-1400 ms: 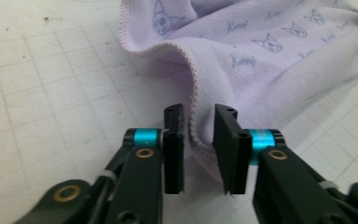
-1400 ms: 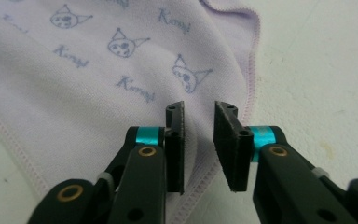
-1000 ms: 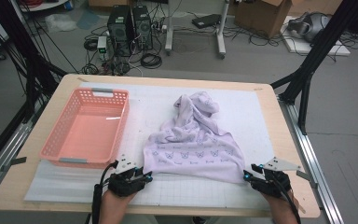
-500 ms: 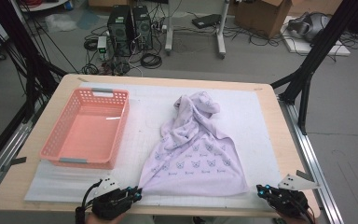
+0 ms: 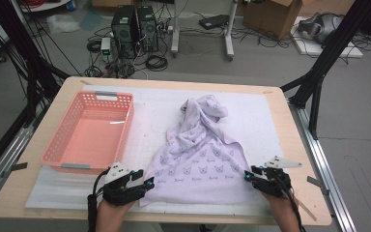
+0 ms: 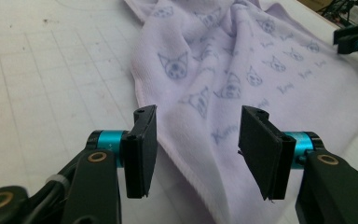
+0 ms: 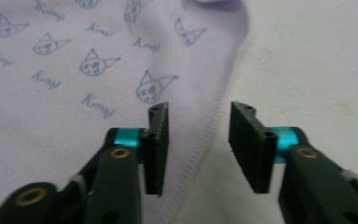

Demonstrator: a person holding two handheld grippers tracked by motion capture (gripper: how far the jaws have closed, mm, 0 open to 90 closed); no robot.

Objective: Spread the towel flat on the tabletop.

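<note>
Towel [image 5: 200,159] runs lengthwise away from the person, near corners between the apart jaws of left gripper [image 5: 147,182] and right gripper [image 5: 248,175], both just opening.

The right gripper [image 7: 199,144], its fingers just opened, straddles the lilac towel's [image 7: 74,70] stitched edge without pressing it.

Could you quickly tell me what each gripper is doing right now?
Left gripper: open, jaws just opening astride the towel edge.
Right gripper: open, just opening, towel hem between.

A pink basket [image 5: 89,133] sits at the left of the white mat [image 5: 261,111] on a wooden table [image 5: 299,159], with computer towers [image 5: 134,26] on the floor beyond.
</note>
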